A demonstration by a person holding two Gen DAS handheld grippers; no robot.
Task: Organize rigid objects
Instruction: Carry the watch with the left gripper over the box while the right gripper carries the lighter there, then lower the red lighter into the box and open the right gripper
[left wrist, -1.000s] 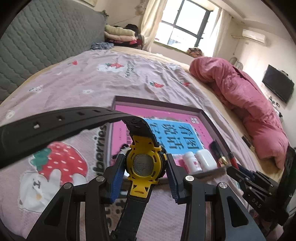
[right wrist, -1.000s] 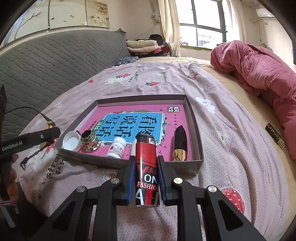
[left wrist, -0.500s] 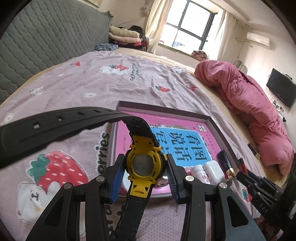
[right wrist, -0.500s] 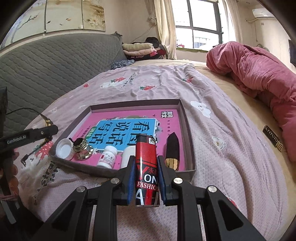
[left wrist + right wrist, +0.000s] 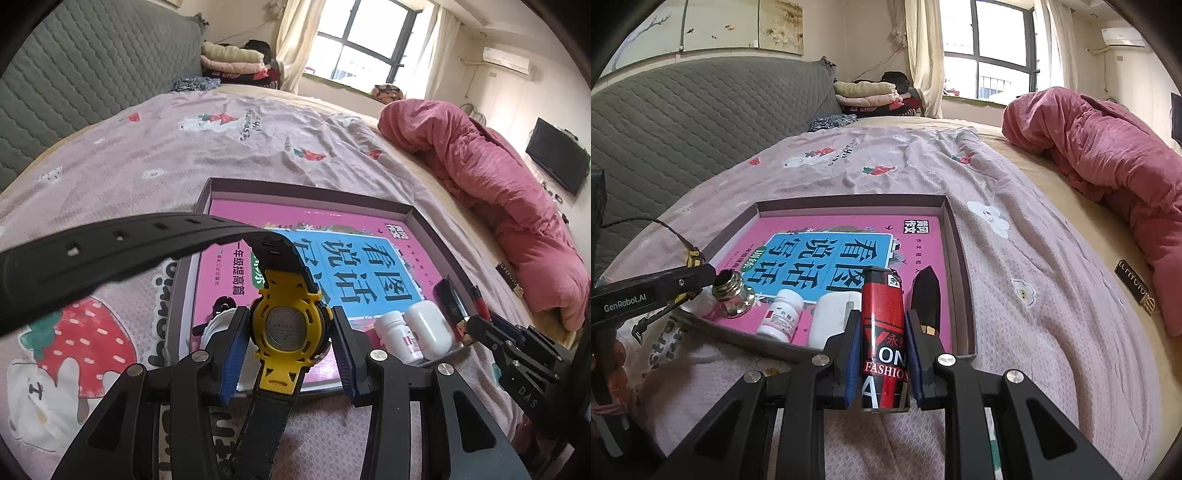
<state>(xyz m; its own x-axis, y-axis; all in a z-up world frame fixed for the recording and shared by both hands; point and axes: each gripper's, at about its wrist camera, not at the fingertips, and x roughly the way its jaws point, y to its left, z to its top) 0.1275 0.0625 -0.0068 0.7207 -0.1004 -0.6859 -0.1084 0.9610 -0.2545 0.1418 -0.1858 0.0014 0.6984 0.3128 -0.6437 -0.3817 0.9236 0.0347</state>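
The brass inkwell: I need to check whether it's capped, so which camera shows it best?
The right wrist view: the brass inkwell stands in the tray with its open mouth visible. In the left wrist view the watch and tongs hide it.

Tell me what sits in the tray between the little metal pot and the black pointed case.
In the right wrist view, between the metal pot and the black pointed case lie a small white pill bottle and a white oval case, on the pink book.

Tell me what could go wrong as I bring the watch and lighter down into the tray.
The watch in the left gripper trails a long loose strap that may snag the tray wall. The near end is crowded: the lighter in the right gripper could topple the white pill bottle.
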